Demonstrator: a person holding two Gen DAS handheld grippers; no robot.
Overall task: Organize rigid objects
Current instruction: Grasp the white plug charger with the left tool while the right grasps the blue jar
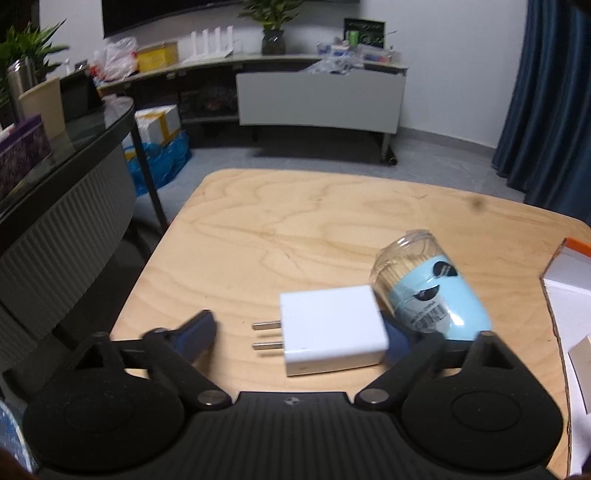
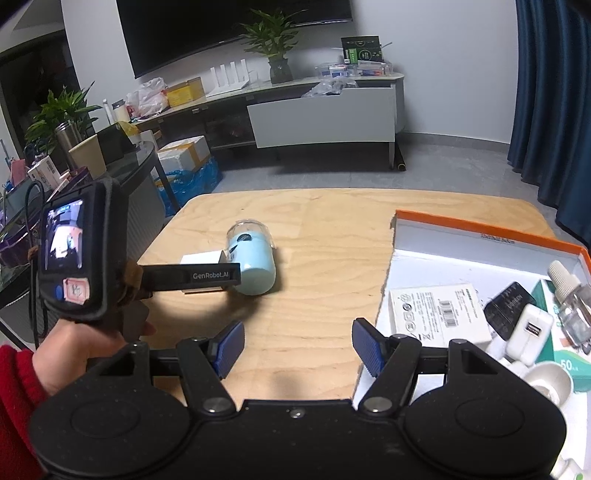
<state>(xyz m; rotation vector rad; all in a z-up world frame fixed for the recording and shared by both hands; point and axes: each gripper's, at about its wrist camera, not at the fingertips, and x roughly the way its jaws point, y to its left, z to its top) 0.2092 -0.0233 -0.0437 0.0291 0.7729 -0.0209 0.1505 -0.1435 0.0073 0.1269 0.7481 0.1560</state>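
Left claw [image 1: 299, 336] sits unclenched around the white charger [image 1: 332, 325], low center of frame, beside the blue canister [image 1: 432, 291]. Looks like the grab step; next, squeeze and haul it to the orange-rimmed box [image 2: 480, 229].

White walls [image 2: 443, 33], grey floor [image 2: 332, 170], dark blue curtains [image 2: 550, 110], a long low grey-white cabinet [image 2: 321, 114], a wall-mounted black screen [image 2: 221, 26].

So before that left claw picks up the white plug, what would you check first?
1. White plug between the left claw's fingers: ok.
2. Fingers pressing on it: not ok; a gap remains on the prong side.
3. Blue bottle clear of the plug: not ok, it lies against it.
4. Right claw empty and open: ok.
5. Room in the box: cannot tell.
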